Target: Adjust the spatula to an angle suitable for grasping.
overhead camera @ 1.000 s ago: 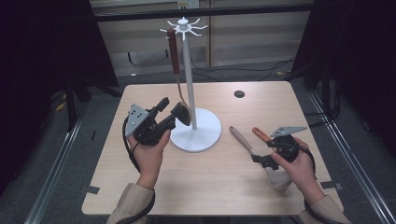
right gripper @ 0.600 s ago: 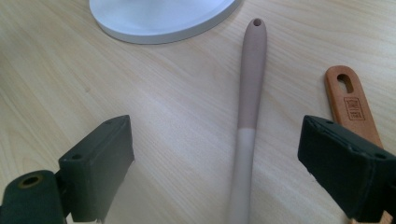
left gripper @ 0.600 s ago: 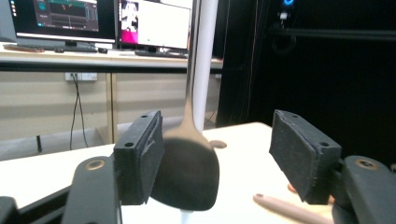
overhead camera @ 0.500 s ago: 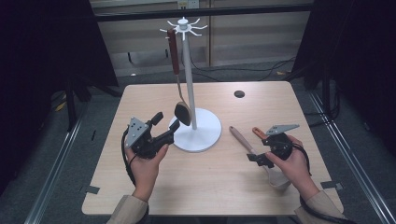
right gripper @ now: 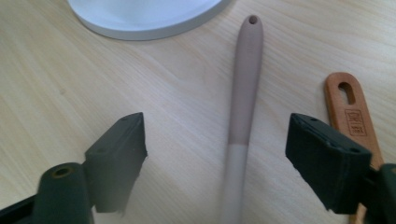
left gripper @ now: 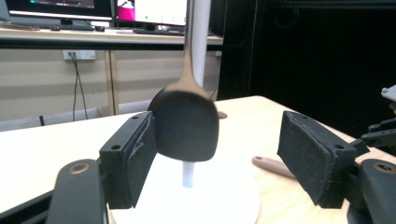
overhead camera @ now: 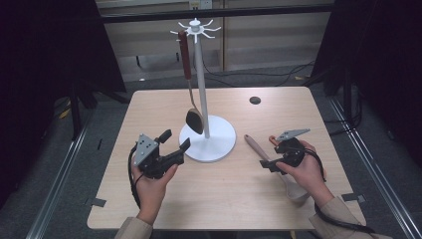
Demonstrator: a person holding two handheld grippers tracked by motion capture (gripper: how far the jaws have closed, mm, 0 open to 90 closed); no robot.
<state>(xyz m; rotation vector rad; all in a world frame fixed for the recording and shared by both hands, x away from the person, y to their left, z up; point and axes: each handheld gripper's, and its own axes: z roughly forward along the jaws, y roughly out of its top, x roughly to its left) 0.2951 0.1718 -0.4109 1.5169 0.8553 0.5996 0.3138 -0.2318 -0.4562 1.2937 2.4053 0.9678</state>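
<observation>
— Lower now, the left gripper [overhead camera: 171,144] has drawn back from the dark metal spoon with a brown handle [overhead camera: 193,119]; its fingers have just been opening and hold nothing, though the bowl shows between them in the left gripper view.

— And that spoon?

— Hanging bowl-down, long axis upright, from the white hook stand [overhead camera: 202,94] on the light wooden table [overhead camera: 224,199].

— The right gripper [overhead camera: 271,152]?

— Fingers wide but just been closing, straddling (not touching) the pink spatula handle [right gripper: 246,79], which points toward the stand's base. Beside it lies an orange wooden handle [right gripper: 348,109] with an unreadable stamp.
</observation>
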